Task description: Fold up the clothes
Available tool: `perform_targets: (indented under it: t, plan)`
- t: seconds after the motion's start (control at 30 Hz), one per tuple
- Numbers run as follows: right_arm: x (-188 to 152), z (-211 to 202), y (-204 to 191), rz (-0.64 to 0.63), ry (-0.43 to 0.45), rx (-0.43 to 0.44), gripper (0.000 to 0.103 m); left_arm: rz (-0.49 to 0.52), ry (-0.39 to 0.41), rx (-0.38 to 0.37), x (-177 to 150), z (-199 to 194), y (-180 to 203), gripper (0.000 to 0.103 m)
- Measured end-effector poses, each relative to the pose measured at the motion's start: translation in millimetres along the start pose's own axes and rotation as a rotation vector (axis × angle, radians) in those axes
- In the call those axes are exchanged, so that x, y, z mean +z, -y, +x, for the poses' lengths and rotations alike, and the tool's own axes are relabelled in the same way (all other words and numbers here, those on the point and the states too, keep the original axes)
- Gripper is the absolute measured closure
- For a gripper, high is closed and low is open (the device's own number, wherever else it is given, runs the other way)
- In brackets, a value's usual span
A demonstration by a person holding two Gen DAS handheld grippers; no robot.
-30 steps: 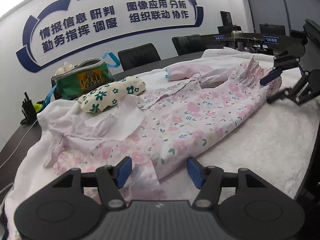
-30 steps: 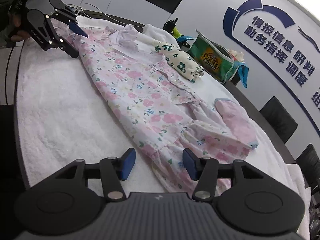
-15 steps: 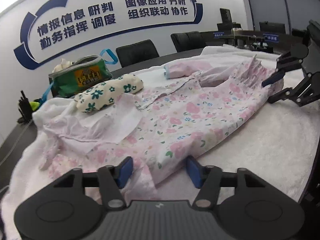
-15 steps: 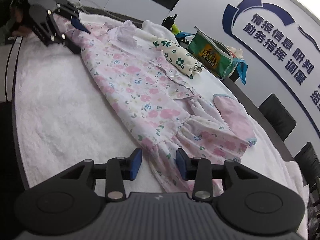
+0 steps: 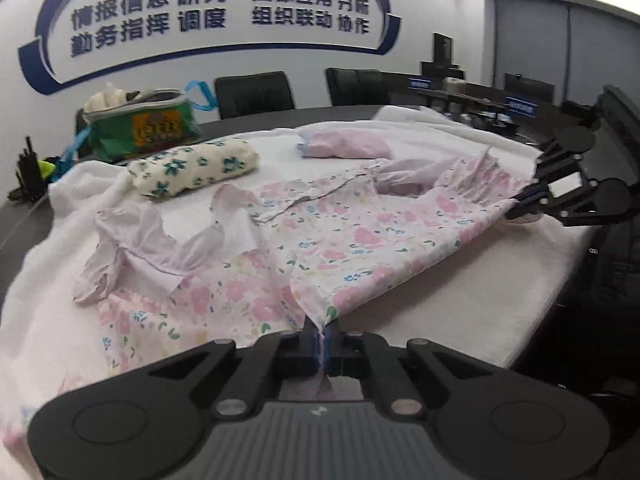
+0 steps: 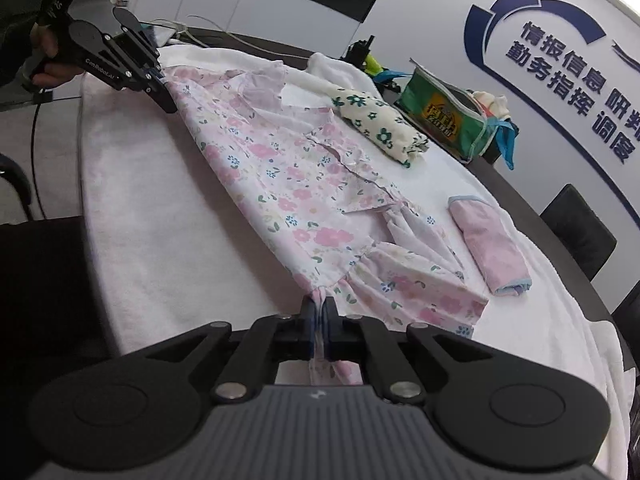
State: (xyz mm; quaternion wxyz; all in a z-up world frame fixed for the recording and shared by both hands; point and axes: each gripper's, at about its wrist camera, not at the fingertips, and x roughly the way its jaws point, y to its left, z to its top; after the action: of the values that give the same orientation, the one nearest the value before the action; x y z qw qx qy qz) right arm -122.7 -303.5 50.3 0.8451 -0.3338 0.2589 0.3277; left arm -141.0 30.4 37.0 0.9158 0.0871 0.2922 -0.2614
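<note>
A pink floral dress (image 5: 320,240) (image 6: 288,176) lies spread on a white towel (image 5: 460,312) (image 6: 160,216) over the table. My left gripper (image 5: 320,336) is shut on the dress's near edge by the collar end. The cloth rises to it in a pinched peak. My right gripper (image 6: 319,312) is shut on the same edge near the ruffled hem. Each gripper shows in the other's view, the right gripper (image 5: 520,200) at the far right and the left gripper (image 6: 160,76) at the upper left, held by a hand (image 6: 48,60). The edge between them is pulled taut and lifted.
A folded green-flowered garment (image 5: 196,168) (image 6: 380,128), a folded pink garment (image 5: 344,146) (image 6: 488,248) and a green zip bag (image 5: 140,128) (image 6: 448,120) sit beyond the dress. Black chairs (image 5: 252,92) line the far side. The table's dark edge (image 5: 592,280) is at the right.
Both grippers closed from open onto the dress's near edge and rose a little, lifting and tightening that edge off the towel.
</note>
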Motion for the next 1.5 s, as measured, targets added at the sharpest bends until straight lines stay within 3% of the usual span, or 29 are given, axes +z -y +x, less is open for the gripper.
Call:
perform_targets:
  t: [0.13,0.2,0.3,0.4,0.47,0.53,0.6,0.67,0.73,0.83,0.97,1.07,1.1,1.13,1.17,1.23,1.33,1.43,1.5]
  plan:
    - [-9,-8,-6,0.009,-0.072,0.038,0.097,-0.046,-0.049,0.002,-16,3,1,0.087]
    - [-13,-14,-9,0.003,-0.077,0.074,0.096,-0.046,-0.022,-0.015,-20,-11,-3,0.079]
    - [-11,-30,0,0.072,0.005,0.154,0.094,-0.110,0.082,-0.091,-16,-42,-18,0.066]
    - [-1,-40,11,0.134,0.125,0.138,0.089,-0.176,0.195,-0.137,1,-56,-24,0.051]
    - [5,-25,12,0.164,0.140,0.126,0.088,-0.201,0.204,-0.108,18,-41,-17,0.051]
    - [10,-4,11,0.182,0.134,0.110,0.088,-0.128,0.146,-0.064,25,-7,4,0.054]
    - [12,21,7,0.181,0.106,0.083,0.088,-0.053,0.088,-0.018,31,26,25,0.071]
    - [7,37,6,0.198,0.061,0.042,0.088,0.029,0.042,0.082,22,45,37,0.077]
    - [-3,41,13,0.228,0.034,-0.016,0.088,0.054,0.052,0.143,7,53,36,0.076]
    - [-20,31,32,0.315,0.029,-0.105,0.074,0.042,0.083,0.154,-4,48,32,0.071]
    - [-41,23,54,0.405,-0.018,-0.253,0.072,0.000,0.077,0.146,-5,45,27,0.068]
    - [-44,8,67,0.443,0.002,-0.321,0.072,-0.143,0.013,0.031,13,31,2,0.071]
    - [-43,0,71,0.453,0.024,-0.333,0.069,-0.195,0.038,-0.010,20,21,-10,0.067]
    - [-37,-7,75,0.436,0.056,-0.330,0.066,-0.230,0.056,-0.004,34,14,-22,0.063]
    - [-29,-13,78,0.407,0.091,-0.320,0.059,-0.264,0.073,0.006,48,8,-35,0.055]
    - [-10,-14,85,0.319,0.146,-0.265,0.051,-0.272,0.068,0.094,84,17,-57,0.049]
    - [21,9,103,0.202,0.189,-0.092,0.040,-0.213,-0.028,0.084,124,73,-77,0.033]
    - [48,62,128,0.167,0.132,0.102,0.038,-0.263,-0.164,0.061,131,147,-97,0.033]
    - [55,102,148,0.170,0.073,0.209,0.038,-0.281,-0.205,0.104,128,175,-103,0.041]
